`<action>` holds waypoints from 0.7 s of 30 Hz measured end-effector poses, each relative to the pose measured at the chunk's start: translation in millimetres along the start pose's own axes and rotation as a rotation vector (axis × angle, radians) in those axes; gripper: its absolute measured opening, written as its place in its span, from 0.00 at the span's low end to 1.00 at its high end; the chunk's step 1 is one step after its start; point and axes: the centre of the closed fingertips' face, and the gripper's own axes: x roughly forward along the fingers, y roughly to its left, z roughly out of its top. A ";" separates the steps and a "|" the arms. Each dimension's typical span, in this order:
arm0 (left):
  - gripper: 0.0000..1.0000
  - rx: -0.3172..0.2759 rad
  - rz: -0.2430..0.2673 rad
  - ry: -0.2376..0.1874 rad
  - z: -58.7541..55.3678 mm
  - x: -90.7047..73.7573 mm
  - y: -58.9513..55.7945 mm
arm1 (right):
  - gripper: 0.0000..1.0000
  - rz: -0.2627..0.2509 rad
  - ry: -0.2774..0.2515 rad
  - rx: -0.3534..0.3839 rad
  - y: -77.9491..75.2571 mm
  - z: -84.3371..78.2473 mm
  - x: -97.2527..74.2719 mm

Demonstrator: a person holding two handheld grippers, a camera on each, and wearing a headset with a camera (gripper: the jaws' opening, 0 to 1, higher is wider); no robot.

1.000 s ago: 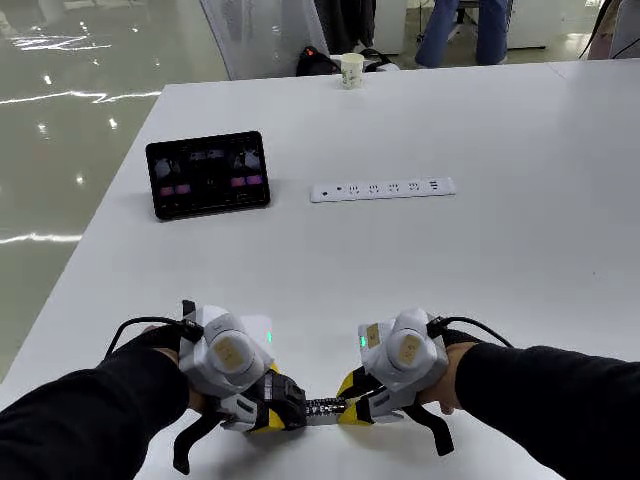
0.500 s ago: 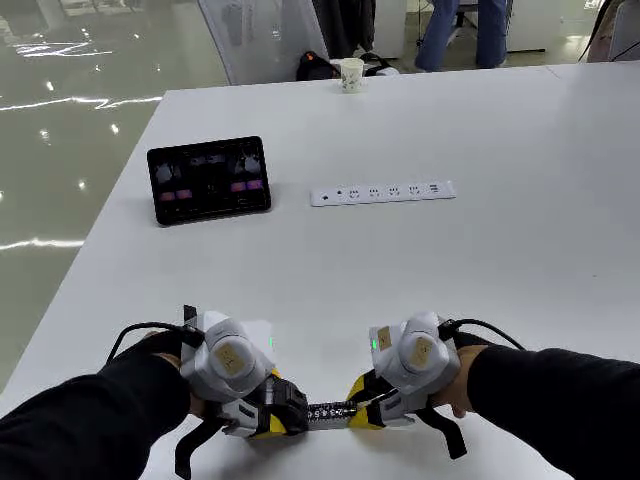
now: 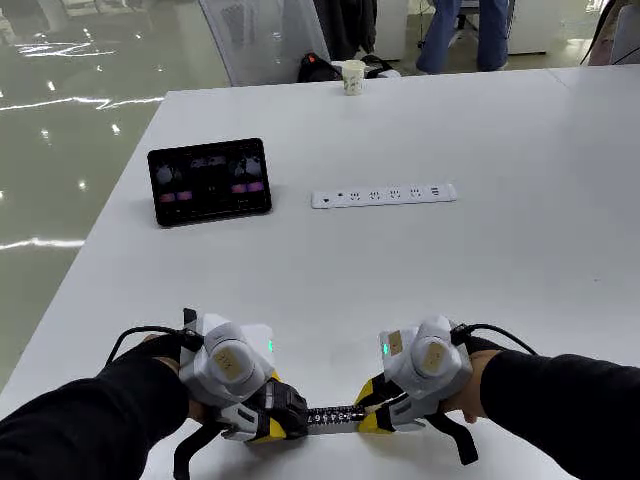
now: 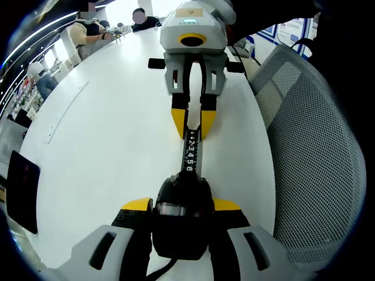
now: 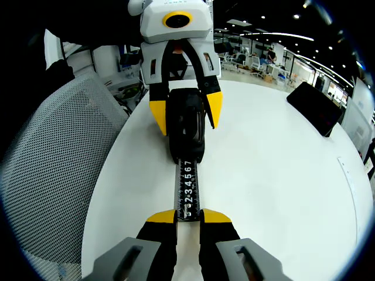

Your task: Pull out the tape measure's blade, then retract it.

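Tape measure (image 3: 284, 407) held between both grippers near the white table's (image 3: 400, 270) front edge.
The left gripper (image 4: 181, 205) clamps its black case (image 4: 180, 219); the right gripper (image 5: 188, 216) pinches the end of the short black blade (image 5: 187, 186), white numerals showing.

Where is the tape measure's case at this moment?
In the head view, the case sits low and left of centre on the table, held in the left tongs; its blade runs right to the right tongs.

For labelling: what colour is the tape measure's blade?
The blade is black with white numerals; clearest in the right gripper view.
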 end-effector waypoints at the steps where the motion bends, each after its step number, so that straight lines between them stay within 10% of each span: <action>1: 0.31 -0.001 0.000 -0.002 0.0 -0.2 0.0 | 0.10 0.001 0.001 0.000 0.0 -0.3 -0.3; 21: 0.31 0.002 0.006 -0.006 0.9 0.5 -0.5 | 0.10 -0.004 0.004 0.001 0.5 -3.5 -2.3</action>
